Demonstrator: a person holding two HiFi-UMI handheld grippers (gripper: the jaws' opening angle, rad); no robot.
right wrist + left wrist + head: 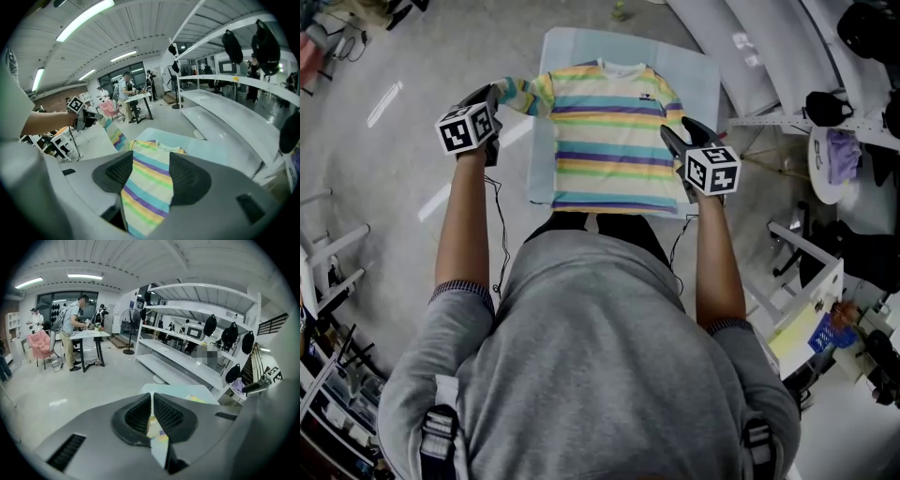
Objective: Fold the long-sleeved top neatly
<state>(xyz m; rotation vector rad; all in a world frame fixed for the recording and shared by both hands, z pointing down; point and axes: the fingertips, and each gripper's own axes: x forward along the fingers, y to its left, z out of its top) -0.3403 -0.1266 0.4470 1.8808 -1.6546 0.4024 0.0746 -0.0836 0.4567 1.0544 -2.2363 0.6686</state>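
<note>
A long-sleeved top (605, 131) with pastel stripes lies flat on a small pale-blue table (703, 80), neck away from me. My left gripper (494, 98) is shut on the end of the top's left sleeve (520, 94) and holds it stretched out past the table's left edge. In the left gripper view, striped cloth (157, 434) shows pinched between the closed jaws (152, 416). My right gripper (675, 141) hovers open over the top's right edge. In the right gripper view the striped body (147, 183) lies below the spread jaws, and the lifted sleeve (115, 133) runs to the left gripper (93, 117).
White shelving (750, 56) runs along the right behind the table. A round stool with purple cloth (839, 155) and a cluttered desk stand at the right. Metal racks (328, 262) are at the left. People work at a table (89, 336) far off.
</note>
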